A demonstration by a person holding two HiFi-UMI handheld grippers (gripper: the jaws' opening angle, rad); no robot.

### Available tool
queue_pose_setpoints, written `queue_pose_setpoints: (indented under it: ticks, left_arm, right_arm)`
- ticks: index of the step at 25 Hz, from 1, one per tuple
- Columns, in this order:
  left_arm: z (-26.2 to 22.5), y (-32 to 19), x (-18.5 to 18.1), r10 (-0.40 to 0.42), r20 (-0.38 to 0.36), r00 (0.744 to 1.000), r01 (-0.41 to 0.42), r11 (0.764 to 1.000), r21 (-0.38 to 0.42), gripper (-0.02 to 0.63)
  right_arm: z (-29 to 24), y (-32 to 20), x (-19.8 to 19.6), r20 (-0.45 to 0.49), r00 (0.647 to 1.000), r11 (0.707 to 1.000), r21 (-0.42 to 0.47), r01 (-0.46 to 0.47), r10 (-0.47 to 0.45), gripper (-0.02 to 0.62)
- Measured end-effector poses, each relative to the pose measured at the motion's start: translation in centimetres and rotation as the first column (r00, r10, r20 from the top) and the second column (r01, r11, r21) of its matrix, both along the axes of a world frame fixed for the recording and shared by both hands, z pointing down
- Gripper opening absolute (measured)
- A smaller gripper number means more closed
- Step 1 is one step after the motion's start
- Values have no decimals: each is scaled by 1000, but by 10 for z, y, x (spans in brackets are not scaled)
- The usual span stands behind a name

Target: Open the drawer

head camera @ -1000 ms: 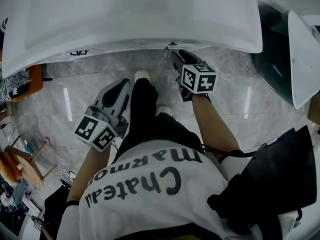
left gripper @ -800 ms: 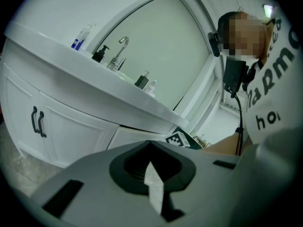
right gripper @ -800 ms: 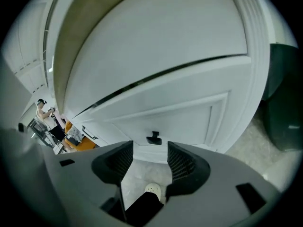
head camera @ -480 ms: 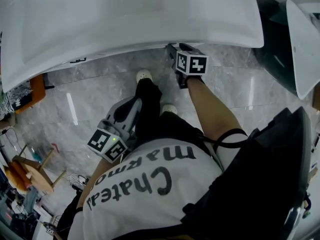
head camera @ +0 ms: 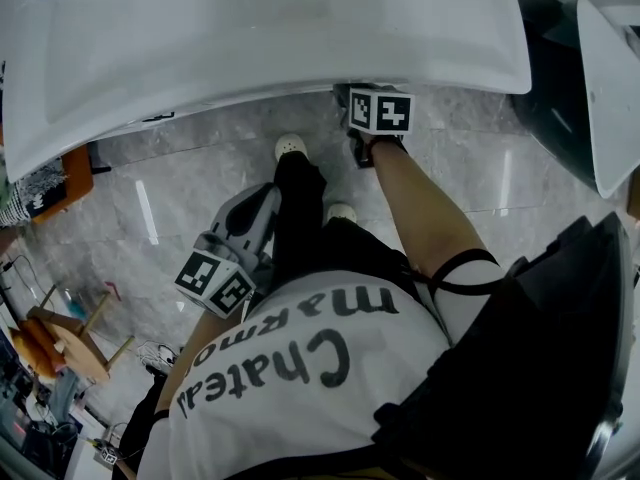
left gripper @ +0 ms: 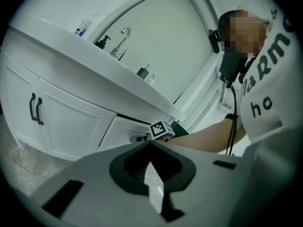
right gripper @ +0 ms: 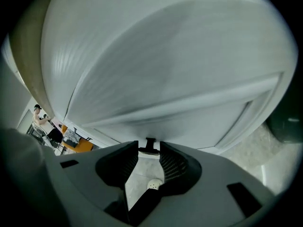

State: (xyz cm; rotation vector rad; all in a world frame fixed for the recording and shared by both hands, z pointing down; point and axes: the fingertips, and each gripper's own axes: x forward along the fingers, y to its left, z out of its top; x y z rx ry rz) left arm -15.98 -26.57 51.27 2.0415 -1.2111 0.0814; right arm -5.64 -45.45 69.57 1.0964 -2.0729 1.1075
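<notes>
Black drawer handle (right gripper: 150,141) between tips of half-open, closing right tongs (right gripper: 149,145)

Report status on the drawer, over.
Left tongs shut, empty. Right tongs closing, handle between tips, not yet gripped. Drawer shut. Own shoe close by, under the counter.

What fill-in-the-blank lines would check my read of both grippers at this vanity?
The right gripper's closing jaws straddle a dark ____ on the drawer, not yet pressing it.
The left gripper's jaws are ____, with nothing between them.
The countertop above the drawer is ____ in colour.
Missing words: handle; shut; white.
</notes>
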Motion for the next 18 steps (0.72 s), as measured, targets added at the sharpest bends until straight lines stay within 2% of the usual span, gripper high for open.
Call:
queue_pose_setpoints:
  ticks: [6, 18]
  left_arm:
    - [2, 6, 17, 49, 10, 999, -49, 999, 21, 2]
    - [1, 24, 20, 27, 23, 999, -28, 999, 24, 2]
  right_arm:
    - [2, 8, 1, -2, 1000, 1000, -21, -18, 18, 149]
    - [4, 37, 8, -8, 1000, 999, -50, 7, -8, 147]
